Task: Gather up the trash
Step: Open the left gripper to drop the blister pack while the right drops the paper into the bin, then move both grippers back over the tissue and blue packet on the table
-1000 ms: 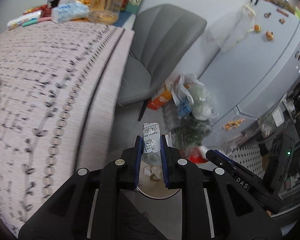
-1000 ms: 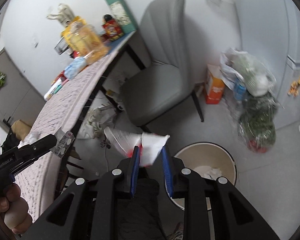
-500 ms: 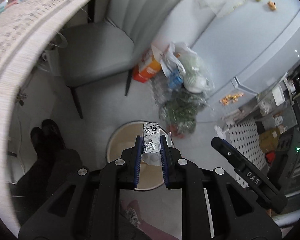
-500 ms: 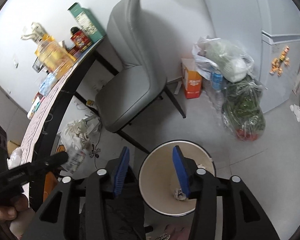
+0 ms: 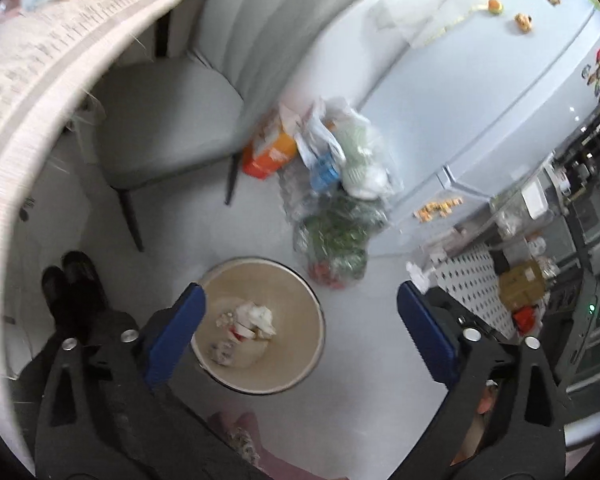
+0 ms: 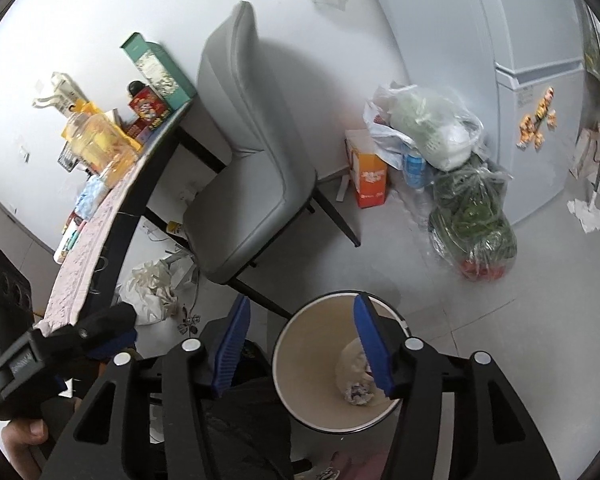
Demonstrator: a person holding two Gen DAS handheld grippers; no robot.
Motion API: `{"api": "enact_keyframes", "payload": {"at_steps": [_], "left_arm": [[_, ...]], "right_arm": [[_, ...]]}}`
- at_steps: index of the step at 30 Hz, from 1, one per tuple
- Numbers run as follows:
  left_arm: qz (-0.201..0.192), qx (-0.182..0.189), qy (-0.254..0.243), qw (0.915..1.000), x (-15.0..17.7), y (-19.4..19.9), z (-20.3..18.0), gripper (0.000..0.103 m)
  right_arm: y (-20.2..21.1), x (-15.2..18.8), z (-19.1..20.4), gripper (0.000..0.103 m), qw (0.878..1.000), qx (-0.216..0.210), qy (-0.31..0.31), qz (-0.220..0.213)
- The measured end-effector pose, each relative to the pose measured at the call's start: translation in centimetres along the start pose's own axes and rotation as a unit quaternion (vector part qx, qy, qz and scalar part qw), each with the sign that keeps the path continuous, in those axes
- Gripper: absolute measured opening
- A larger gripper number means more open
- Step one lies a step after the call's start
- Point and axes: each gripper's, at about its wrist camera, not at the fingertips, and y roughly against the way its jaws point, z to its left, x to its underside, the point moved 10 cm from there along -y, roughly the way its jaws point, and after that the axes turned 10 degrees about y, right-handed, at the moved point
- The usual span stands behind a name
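Note:
A round beige trash bin [image 5: 300,280] stands on the pale floor with crumpled wrappers and tissue [image 5: 252,318] at its bottom. My left gripper [image 5: 300,300] hangs above it, its jaws opening wide with nothing between them. In the right wrist view the same bin [image 6: 300,320] sits below my right gripper [image 6: 300,312], whose jaws are also opening and hold nothing. Crumpled trash [image 6: 356,380] lies inside the bin. The left gripper [image 6: 104,328] shows at the lower left of that view, held by a hand [image 6: 20,436].
A grey chair [image 6: 260,168] stands by the table [image 6: 100,240], which carries boxes and bottles. Plastic bags of vegetables [image 6: 472,220] and an orange box [image 6: 370,176] lie against a white fridge [image 5: 500,100]. A person's dark shoes [image 5: 72,280] stand left of the bin.
Both grippers swung from the table to above the bin. The left one let go of its small packet and the right one its white tissue; both jaws spread apart.

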Motion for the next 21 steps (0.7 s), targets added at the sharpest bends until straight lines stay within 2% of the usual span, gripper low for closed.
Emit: {"api": "enact_keyframes", "payload": {"at_steps": [1,6,9,15,21], "left_arm": [[-0.013,-0.004,0.001,0.9999,-0.5,1.1,0.4,0.097],[-0.066,-0.012,0.020,0.9976,-2.7,6.4,2.9,0.097],[-0.094,-0.015,0.034,0.9949,-3.6,9.2,4.4,0.097],[-0.146,-0.027,0.060,0.9871,-4.3,15.4,8.4,0.097],[-0.177,-0.031,0.074,0.9810,-4.0,19.6,11.3,0.097]], "right_arm": [[0.2,-0.2,0.6,0.060,1.000,-0.002,0.003,-0.002],[1.7,-1.2,5.2,0.085,0.999,-0.009,0.041,-0.025],[2.6,-1.8,7.7,0.095,0.998,-0.005,0.059,-0.039],[3.6,-2.1,13.3,0.095,0.994,-0.021,0.093,-0.045],[4.4,-1.7,19.3,0.095,0.989,-0.045,0.134,-0.049]]}}
